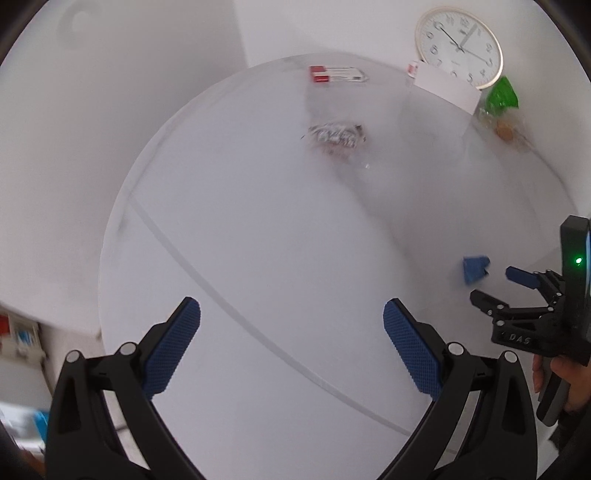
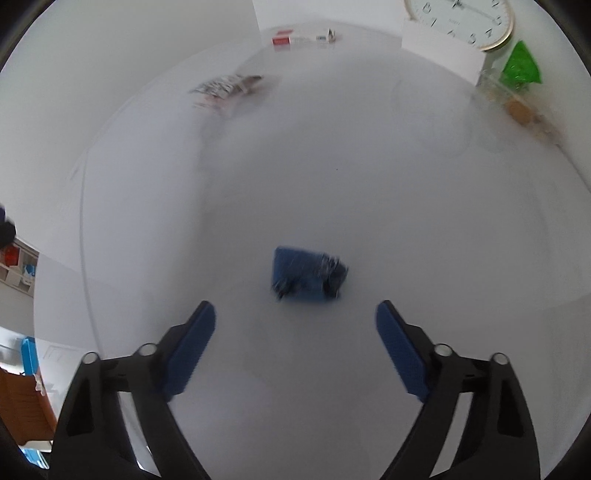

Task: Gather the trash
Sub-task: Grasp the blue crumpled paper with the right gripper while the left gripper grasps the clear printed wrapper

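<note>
Small crumpled blue wrapper (image 2: 308,275) — blurred, dark at one end — lying on the round white surface (image 2: 369,192), well in front of the round wall clock (image 2: 460,20). Right gripper (image 2: 295,339) angled downward just short of the wrapper, fingers (image 2: 194,347) spread, nothing between them. Left gripper (image 1: 291,343) — fingers likewise apart, empty, beside the right.

Your right hand-held gripper (image 2: 295,343) hangs over the white tabletop (image 2: 406,221) with its blue pads (image 2: 192,350) spread wide and nothing between them. Just ahead lies a crumpled blue wrapper (image 2: 306,275) — blurred. Farther back you see a silvery wrapper (image 2: 225,88), a red-and-white box (image 2: 303,37), a green bag (image 2: 521,64) and a wall clock (image 2: 461,20) — leaning at the far edge.
</note>
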{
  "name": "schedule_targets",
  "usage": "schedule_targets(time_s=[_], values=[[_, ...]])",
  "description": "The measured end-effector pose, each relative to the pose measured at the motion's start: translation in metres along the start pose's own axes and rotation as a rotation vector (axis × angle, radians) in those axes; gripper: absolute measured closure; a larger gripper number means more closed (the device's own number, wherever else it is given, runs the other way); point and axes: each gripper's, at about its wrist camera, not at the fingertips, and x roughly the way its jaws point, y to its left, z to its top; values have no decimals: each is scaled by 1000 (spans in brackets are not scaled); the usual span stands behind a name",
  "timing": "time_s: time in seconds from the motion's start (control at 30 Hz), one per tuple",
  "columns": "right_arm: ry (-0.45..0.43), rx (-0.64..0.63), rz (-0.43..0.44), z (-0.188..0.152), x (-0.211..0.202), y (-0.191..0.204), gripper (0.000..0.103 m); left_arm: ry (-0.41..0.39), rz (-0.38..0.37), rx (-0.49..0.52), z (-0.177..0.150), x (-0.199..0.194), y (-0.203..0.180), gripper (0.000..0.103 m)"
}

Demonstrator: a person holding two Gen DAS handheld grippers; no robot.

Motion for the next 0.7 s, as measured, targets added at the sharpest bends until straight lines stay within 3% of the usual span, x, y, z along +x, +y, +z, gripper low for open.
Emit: schedule_targets(time_s=[0.07, 0.2, 0.4, 0.63, 0.7], values=[[11, -10, -3, 4, 9, -1, 30, -5, 3, 64, 27, 14, -10, 8], [25, -11, -3, 13, 20, -7, 58, -34, -4, 232, 61, 37, -19, 8], [8, 30, -17, 18, 13, -16, 63, -17, -59, 534, 100, 78, -29, 8], [4, 157, -30, 14, -7, -24, 63, -42, -148, 977, 157, 128, -50, 8], [7, 204, -33, 12, -12, -22, 63, -34, -182, 1040, 170, 139, -55, 8]])
